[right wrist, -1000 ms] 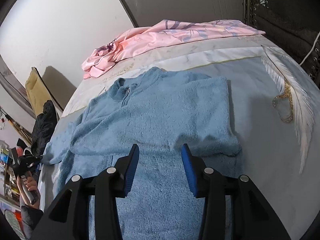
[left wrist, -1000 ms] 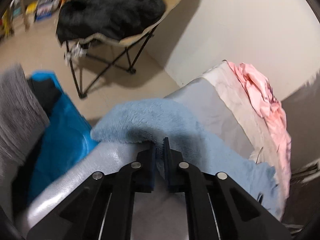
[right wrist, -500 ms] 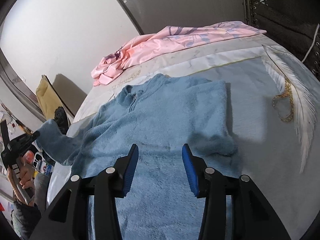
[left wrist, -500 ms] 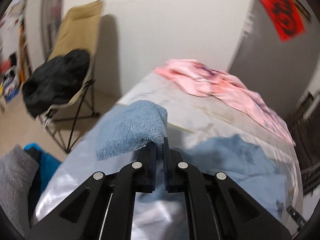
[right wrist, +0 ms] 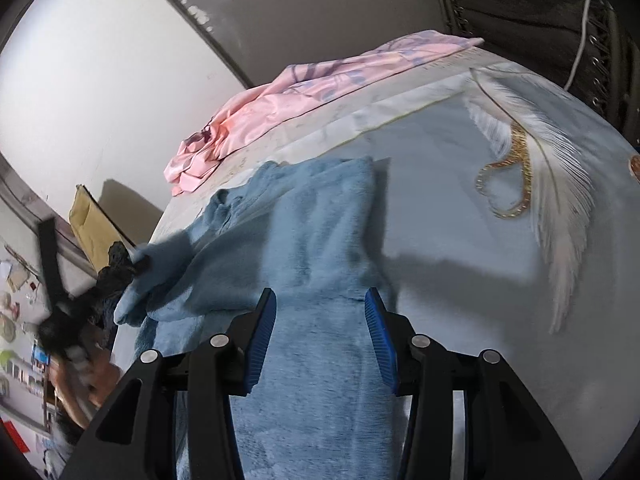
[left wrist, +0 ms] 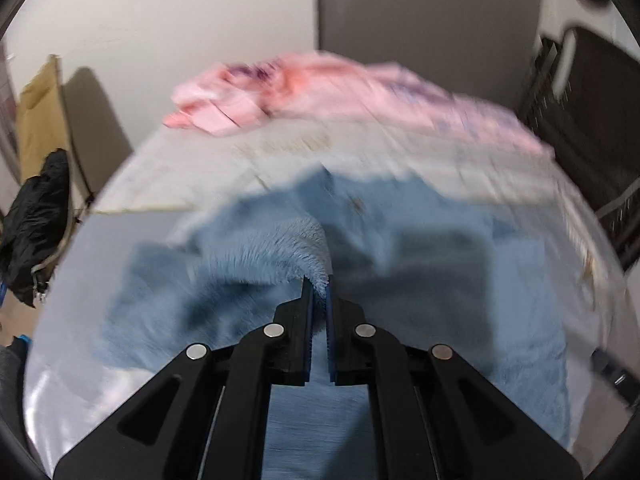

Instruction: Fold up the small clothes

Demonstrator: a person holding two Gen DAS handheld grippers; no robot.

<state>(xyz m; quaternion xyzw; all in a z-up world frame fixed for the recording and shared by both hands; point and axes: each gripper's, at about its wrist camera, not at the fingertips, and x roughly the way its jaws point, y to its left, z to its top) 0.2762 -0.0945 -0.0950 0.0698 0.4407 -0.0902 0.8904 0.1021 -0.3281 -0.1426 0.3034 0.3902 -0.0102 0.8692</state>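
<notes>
Left tongs pinching blue sweater sleeve, view blurred. Right tongs spread above sweater, hem hidden below them.

We see the fleece top spread across the middle of the bed, its collar toward the far edge. Behind it, along the bed's far side, lies the crumpled sheet. To the top's right, apart from it, sits the printed feather on the bedcover. The left gripper holds a sleeve raised above the top's left part. The right gripper hangs over the top's near end. Left of the bed stands a folding chair with a dark garment on it.
</notes>
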